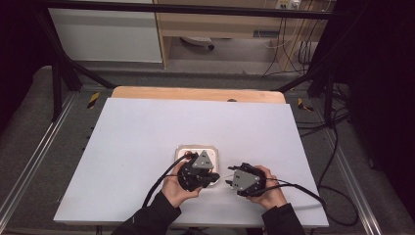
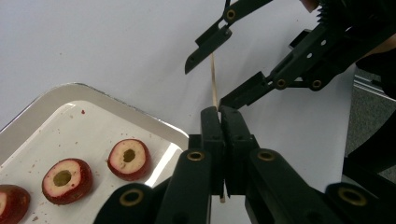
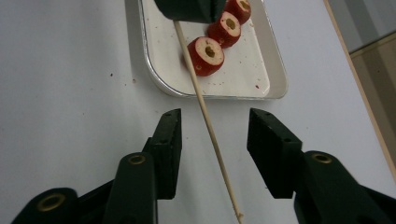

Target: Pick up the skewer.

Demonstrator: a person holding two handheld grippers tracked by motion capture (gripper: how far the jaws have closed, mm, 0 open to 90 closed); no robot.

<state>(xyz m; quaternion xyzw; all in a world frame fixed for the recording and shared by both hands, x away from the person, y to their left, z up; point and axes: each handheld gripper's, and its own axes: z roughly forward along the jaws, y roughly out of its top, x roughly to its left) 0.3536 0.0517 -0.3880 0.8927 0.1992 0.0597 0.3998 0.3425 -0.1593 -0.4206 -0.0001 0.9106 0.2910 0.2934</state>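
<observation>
My left claw (image 2: 219,122) is clamped on a wooden skewer (image 3: 208,119), which runs out over the white table (image 1: 147,132) just right of the tray (image 3: 154,70). My right claw (image 3: 212,140) stands apart around the skewer without touching it. Three cored red fruit slices (image 3: 206,55) lie in the tray.

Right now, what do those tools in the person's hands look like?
Both are black tongs with two flat jaws on brass-riveted links. The left tongs and right tongs each carry a grey triangular plate and trail a black cable. The person wears dark sleeves.
</observation>
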